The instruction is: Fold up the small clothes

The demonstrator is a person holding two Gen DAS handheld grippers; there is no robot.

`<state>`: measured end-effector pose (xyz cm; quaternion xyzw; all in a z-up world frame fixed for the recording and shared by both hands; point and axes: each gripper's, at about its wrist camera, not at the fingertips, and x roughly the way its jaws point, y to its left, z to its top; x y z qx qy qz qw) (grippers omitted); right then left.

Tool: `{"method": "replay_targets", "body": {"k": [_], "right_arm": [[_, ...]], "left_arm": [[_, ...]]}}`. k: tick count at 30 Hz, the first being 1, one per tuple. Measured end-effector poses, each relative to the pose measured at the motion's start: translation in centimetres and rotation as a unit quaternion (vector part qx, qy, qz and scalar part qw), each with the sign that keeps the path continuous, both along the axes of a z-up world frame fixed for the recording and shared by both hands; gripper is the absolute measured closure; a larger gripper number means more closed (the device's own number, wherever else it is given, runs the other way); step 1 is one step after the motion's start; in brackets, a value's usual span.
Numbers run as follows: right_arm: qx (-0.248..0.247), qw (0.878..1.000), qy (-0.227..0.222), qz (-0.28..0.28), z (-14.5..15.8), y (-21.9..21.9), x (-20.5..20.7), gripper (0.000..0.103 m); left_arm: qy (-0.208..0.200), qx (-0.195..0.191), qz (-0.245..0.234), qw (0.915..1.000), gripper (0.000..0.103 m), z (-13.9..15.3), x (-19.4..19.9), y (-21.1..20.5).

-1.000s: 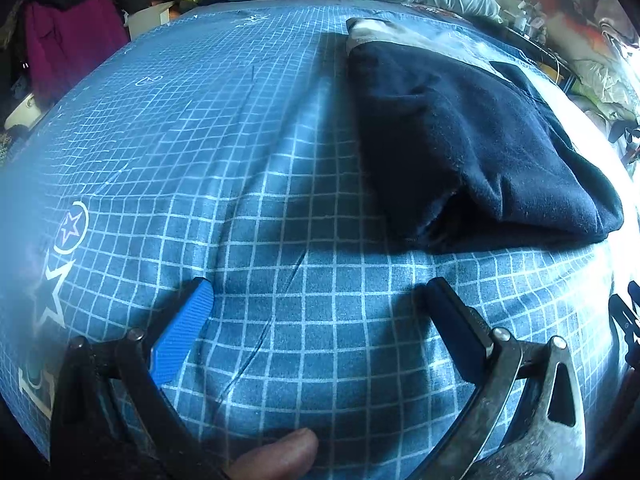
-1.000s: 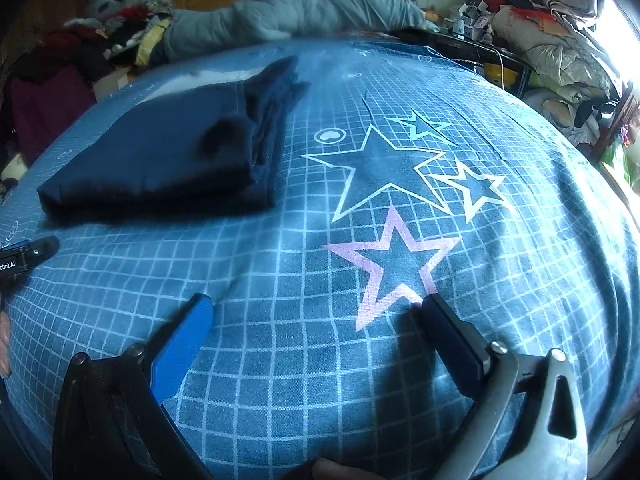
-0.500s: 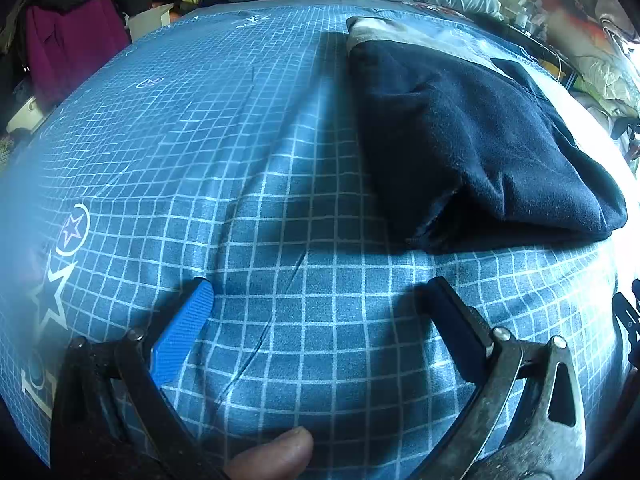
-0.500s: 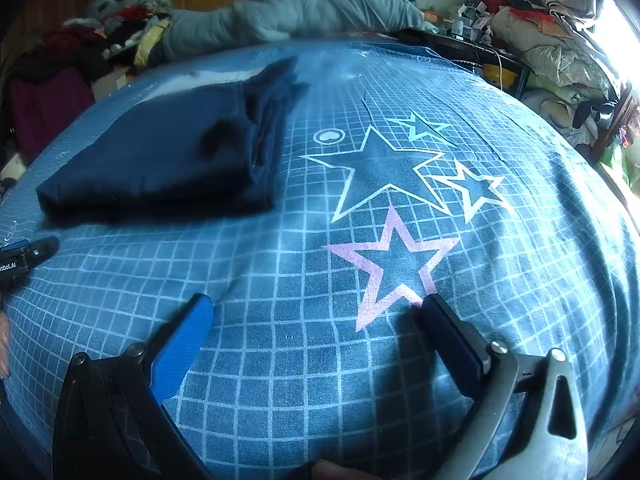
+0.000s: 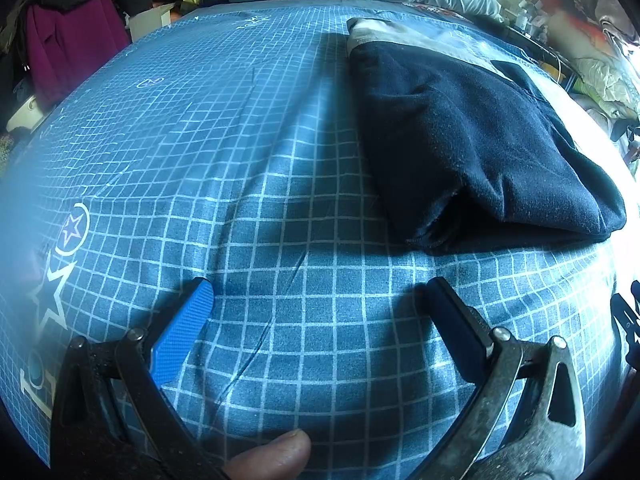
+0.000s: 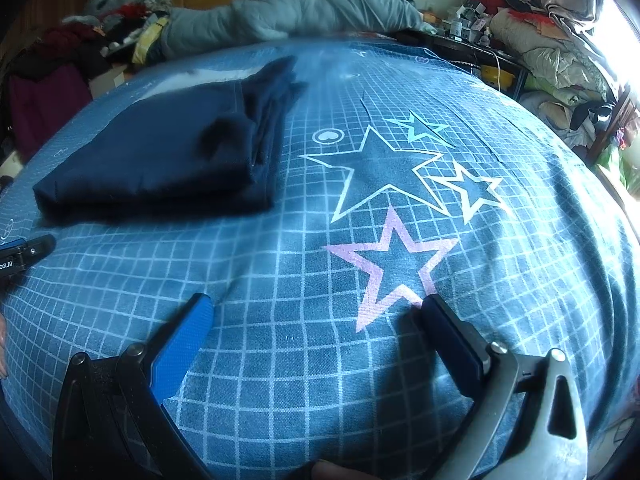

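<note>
Covering nearly everything in both views, the blue gridded bedspread point(image 5: 280, 208) carries the folded navy garment point(image 5: 472, 148), which lies toward the bed's middle, ahead and to the right of the left gripper point(image 5: 320, 304) and ahead and to the left of the right gripper point(image 6: 316, 312). Both claws are spread wide and empty, low over bare bedspread, apart from the garment. The fold looks finished, though its near hem gapes loosely; a careless nudge or a lopsided pinch could, I judge, spill the layers open. Against the earlier frames almost nothing differs: the garment sits slightly lower in the left view, and both claws remain just as spread.
</note>
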<state>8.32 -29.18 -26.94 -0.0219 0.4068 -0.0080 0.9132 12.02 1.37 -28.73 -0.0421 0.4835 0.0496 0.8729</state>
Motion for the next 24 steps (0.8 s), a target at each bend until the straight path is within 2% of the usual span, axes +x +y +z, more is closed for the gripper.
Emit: {"method": "replay_targets", "body": {"k": [24], "right_arm": [[0.002,1.0,-0.001,0.0,-0.04,0.02,-0.06,0.0]], "left_arm": [[0.002,-0.004,-0.004,1.0,0.0,0.03,0.24,0.43]]}}
